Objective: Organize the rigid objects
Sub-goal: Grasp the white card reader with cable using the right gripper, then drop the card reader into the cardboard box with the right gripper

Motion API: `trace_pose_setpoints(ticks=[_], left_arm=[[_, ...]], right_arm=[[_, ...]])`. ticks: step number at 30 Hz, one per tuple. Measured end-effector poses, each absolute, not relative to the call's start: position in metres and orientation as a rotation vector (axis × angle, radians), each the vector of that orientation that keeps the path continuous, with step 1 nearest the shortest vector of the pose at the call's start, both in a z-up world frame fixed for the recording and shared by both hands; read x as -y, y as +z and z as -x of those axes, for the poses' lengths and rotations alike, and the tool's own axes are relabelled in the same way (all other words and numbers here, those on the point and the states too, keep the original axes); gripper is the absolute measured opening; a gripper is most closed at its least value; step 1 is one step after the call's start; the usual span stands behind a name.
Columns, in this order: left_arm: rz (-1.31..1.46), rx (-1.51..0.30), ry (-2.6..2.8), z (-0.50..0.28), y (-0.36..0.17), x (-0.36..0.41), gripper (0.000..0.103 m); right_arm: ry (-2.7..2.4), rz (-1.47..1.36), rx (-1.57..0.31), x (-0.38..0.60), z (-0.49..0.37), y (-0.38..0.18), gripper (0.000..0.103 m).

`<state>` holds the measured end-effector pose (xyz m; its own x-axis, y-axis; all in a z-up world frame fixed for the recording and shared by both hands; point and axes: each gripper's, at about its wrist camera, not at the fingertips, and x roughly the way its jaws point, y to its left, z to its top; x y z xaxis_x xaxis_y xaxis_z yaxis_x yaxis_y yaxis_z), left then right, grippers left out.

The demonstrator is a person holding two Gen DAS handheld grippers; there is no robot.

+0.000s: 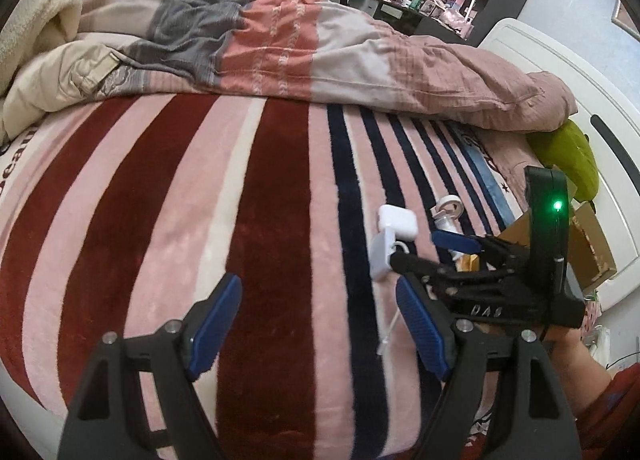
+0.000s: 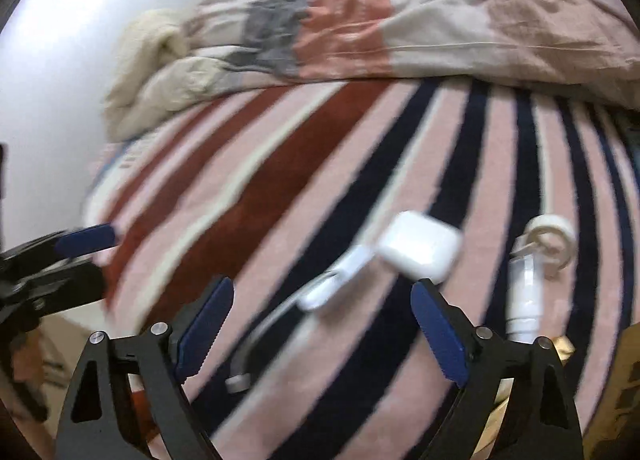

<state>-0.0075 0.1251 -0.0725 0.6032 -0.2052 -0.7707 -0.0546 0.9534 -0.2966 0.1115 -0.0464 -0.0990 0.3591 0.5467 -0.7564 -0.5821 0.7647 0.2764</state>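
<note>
Right wrist: white case [image 2: 420,246] just beyond gaping right claw [image 2: 322,324].

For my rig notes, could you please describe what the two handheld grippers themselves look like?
Both the left gripper and the right gripper have black angular frames, silver pivot bolts and blue ribbed finger pads. The right one's body carries a green light and embossed lettering.

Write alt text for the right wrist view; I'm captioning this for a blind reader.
The open right gripper hovers over a striped blanket, with a white charger and its cable just ahead. A white bottle lies right of them, and a rumpled duvet lies behind.
</note>
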Motion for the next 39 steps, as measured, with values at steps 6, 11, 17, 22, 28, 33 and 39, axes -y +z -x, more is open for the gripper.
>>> trace_pose_setpoints(ticks=[6,11,17,22,28,33,39], left_arm=[[0.317,-0.933,-0.098,0.001,-0.081,-0.126,0.077],[0.321,-0.930,-0.104,0.001,-0.081,-0.125,0.077],[0.318,-0.933,-0.102,0.004,-0.080,-0.125,0.077],[0.315,-0.943,-0.105,0.005,-0.079,-0.122,0.077],[0.320,-0.933,-0.167,0.003,-0.065,-0.105,0.077],[0.329,-0.908,-0.297,-0.002,-0.041,-0.079,0.077],[0.291,-0.894,-0.446,-0.021,0.002,-0.032,0.038]], right_arm=[[0.624,0.105,-0.990,0.066,-0.110,-0.108,0.089],[0.730,0.089,-0.983,0.061,-0.106,-0.107,0.089],[0.781,0.179,-1.002,0.035,-0.105,-0.125,0.059],[0.744,0.288,-0.932,0.031,-0.094,-0.125,0.040],[0.813,0.290,-0.891,0.040,-0.076,-0.098,0.039],[0.938,0.268,-0.812,0.050,-0.053,-0.047,0.039],[0.988,0.236,-0.683,0.076,-0.036,0.007,0.039]])
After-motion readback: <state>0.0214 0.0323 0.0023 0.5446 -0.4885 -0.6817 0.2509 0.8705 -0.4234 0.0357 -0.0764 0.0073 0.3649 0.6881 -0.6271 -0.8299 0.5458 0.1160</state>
